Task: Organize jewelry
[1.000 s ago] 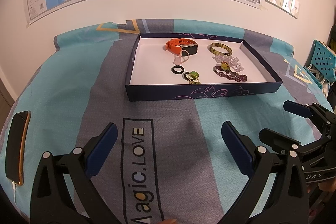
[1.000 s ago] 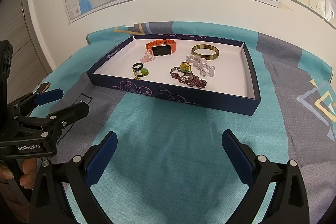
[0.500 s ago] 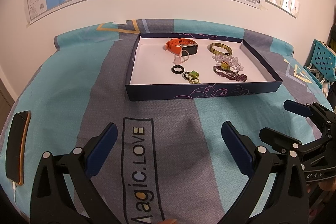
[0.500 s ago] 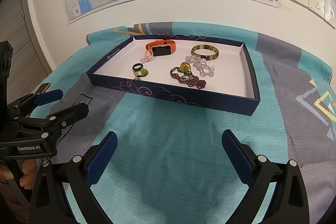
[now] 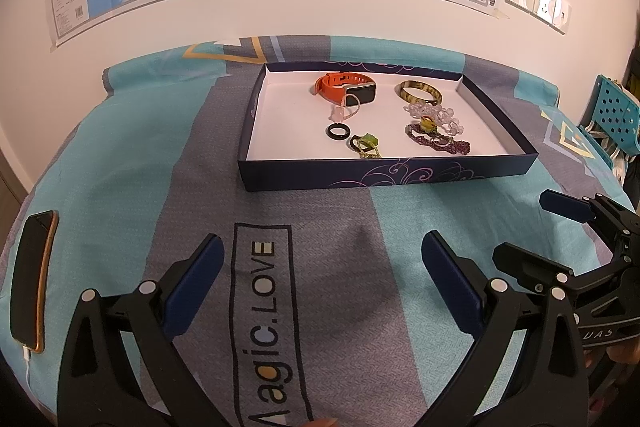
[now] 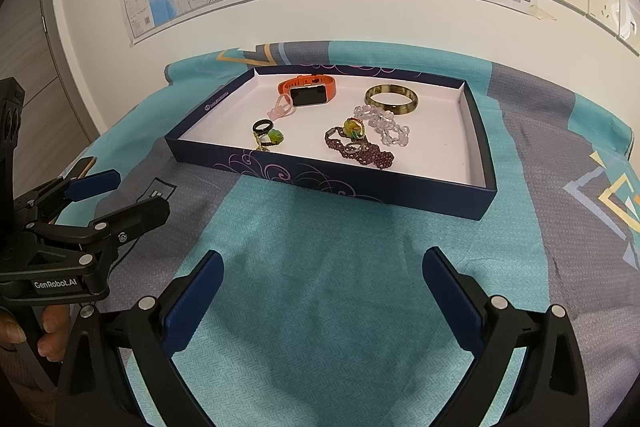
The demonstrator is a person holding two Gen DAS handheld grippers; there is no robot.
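**A:** So where's this jewelry thing sitting right now? The bed [image 5: 120, 147] with the teal and grey cover is carrying everything, and the dark blue tray [image 5: 384, 175] is lying toward 12 o'clock from both cameras.

**B:** Looks to me like it's basically done, or hasn't really started. Every piece I can see is lying inside the tray, and nothing's sitting loose on the cover. But they're just scattered in there, so if "organize" means sorting them, that part is still waiting.

**A:** What's in it?

**B:** Orange smartwatch [image 6: 308, 91] at the tray's 12 o'clock, brownish bangle [image 6: 392, 100] at about 1, clear bead bracelet [image 6: 384, 125] touching a purple bead bracelet [image 6: 360, 151] around 3 to 4, black ring [image 6: 263, 125] and a green-stone ring [image 6: 274, 136] near 6.

**A:** And the grabbers?

**B:** The left hand-held gripper [image 5: 320, 279] is hanging wide open over the cover, holding nothing. The right hand-held gripper [image 6: 320, 291] is doing the same, fully spread and empty. Both are hovering well short of the tray.
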